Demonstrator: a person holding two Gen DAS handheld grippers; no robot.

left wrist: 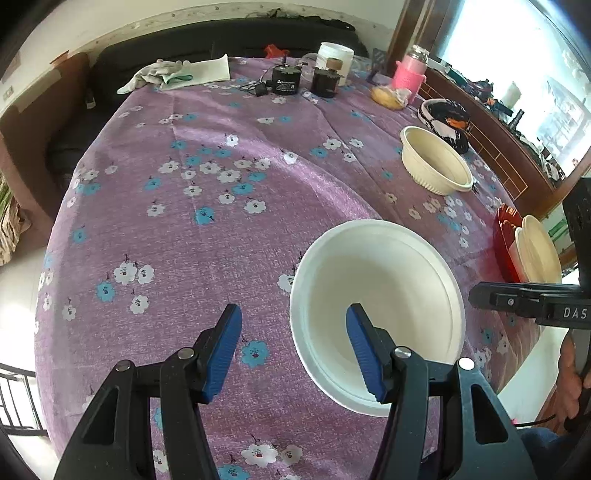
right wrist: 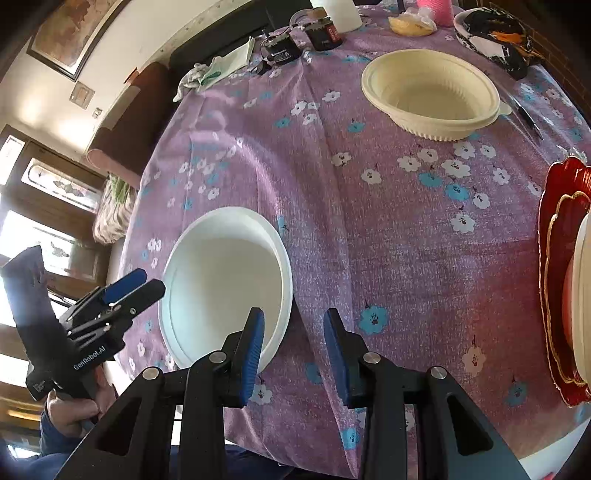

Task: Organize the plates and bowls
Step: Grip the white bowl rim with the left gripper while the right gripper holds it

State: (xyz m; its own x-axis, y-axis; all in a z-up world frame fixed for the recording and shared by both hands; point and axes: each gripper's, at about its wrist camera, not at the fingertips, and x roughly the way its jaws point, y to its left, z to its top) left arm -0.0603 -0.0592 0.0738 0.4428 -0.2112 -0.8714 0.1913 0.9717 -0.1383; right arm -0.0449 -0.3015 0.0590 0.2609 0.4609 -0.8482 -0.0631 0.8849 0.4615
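A white foam bowl [left wrist: 376, 295] [right wrist: 225, 280] sits upright on the purple flowered tablecloth [left wrist: 221, 229] near the front edge. My left gripper [left wrist: 293, 307] hovers open at its left rim, one blue pad over the bowl's inside and the other over the cloth. My right gripper [right wrist: 294, 311] is open and empty just right of the bowl, its left pad overlapping the rim. Further back stands a ribbed cream bowl [left wrist: 432, 158] [right wrist: 432, 88]. At the right edge a red plate [left wrist: 504, 236] [right wrist: 561, 192] carries cream plates [left wrist: 539, 251].
A black-and-white patterned dish [left wrist: 447, 122] [right wrist: 491, 33] lies behind the cream bowl. Jars, a pink bottle [left wrist: 408, 74], a charger and a folded cloth [left wrist: 177, 74] line the far edge. A pen [right wrist: 528, 118] lies beside the cream bowl. A hand [right wrist: 70, 410] holds the left tool.
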